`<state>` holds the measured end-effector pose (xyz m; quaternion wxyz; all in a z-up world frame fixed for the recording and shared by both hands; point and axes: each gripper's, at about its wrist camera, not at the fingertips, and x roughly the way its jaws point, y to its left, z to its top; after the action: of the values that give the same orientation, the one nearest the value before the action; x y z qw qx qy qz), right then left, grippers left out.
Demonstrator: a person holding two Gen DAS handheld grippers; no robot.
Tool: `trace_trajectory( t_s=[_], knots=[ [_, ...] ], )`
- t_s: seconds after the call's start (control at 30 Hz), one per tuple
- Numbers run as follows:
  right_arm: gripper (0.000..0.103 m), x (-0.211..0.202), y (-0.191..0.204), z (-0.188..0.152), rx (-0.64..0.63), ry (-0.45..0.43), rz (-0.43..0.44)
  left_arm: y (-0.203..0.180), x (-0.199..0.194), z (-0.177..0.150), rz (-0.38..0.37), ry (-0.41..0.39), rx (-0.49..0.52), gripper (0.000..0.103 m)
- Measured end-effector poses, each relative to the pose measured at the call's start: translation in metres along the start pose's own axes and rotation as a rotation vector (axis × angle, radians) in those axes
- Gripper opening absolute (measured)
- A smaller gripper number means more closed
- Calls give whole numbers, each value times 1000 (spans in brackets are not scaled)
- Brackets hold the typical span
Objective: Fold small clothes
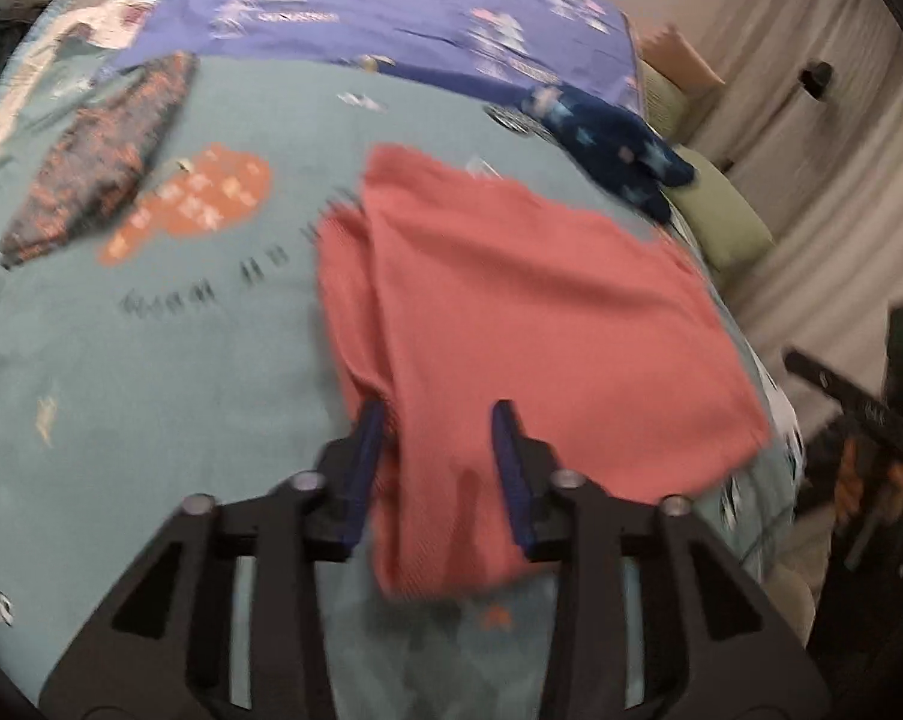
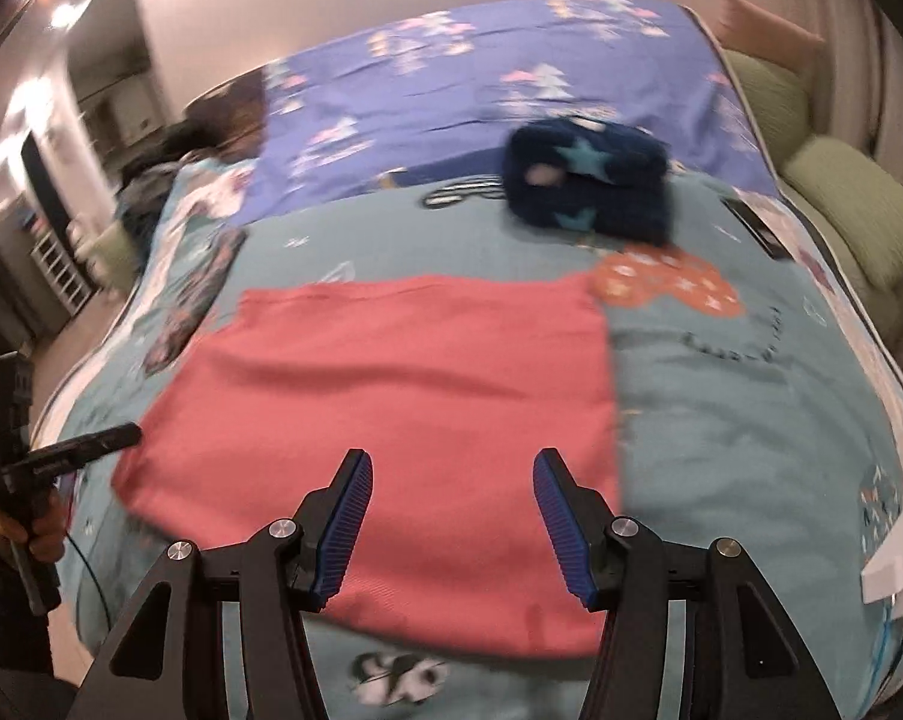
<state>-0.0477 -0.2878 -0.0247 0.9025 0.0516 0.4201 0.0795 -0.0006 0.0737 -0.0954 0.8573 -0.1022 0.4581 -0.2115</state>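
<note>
Pink garment [image 2: 391, 396], flat on bed [image 2: 751, 420]: your left gripper [image 1: 439, 420] and right gripper [image 2: 451, 474] both spread; a shallow pinch risks slipping one layer.

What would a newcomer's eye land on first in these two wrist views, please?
Most likely the coral-red cloth, spread across the teal bedspread directly ahead of both open grippers. Next, the dark blue star-patterned garment bundled farther back, near the edge of the purple sheet. The left gripper straddles the cloth's near edge.
</note>
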Motion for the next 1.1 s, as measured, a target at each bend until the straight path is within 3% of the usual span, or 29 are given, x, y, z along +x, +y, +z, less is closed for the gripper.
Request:
trace_trajectory(
  t_s=[0.07,0.17,0.27,0.33,0.4,0.47,0.53,0.6,0.63,0.67,0.7,0.73,0.83,0.97,1.03,1.1],
  knots=[
    [57,-1,11,-6,-17,2,20,0,2,-17,61,35,24,4],
    [59,1,13,-23,8,31,45,13,-3,-30,44,41,1,4],
    [59,11,-15,-48,95,75,-69,22,-7,-34,11,31,-44,4],
    [59,13,-46,-67,232,102,-110,23,-12,-34,-21,15,-55,4],
    [59,9,-72,-85,363,98,-70,25,-14,-36,-41,11,-57,4],
    [59,7,-83,-94,411,89,-27,27,-13,-36,-70,15,-76,7],
    [59,8,-89,-97,451,73,30,30,-9,-36,-103,25,-109,17],
    [59,11,-93,-95,493,49,85,30,-4,-38,-119,29,-121,18],
    [54,15,-94,-91,515,43,116,30,-3,-39,-122,27,-123,18],
    [47,20,-96,-89,537,38,149,30,-2,-39,-128,22,-127,11],
    [13,23,-96,-87,550,42,164,30,-3,-39,-145,16,-136,4],
    [3,28,-98,-86,573,55,159,31,-5,-40,-144,9,-141,4],
    [3,26,-98,-89,604,63,105,30,-16,-45,-109,-10,-101,4],
    [6,24,-94,-90,507,104,1,47,-18,-55,-20,0,-113,2],
    [22,13,-82,-82,432,88,-143,55,-25,-58,-21,-24,-131,2],
    [27,-1,-63,-71,324,46,-300,57,-35,-57,0,-57,-120,3]
  ],
)
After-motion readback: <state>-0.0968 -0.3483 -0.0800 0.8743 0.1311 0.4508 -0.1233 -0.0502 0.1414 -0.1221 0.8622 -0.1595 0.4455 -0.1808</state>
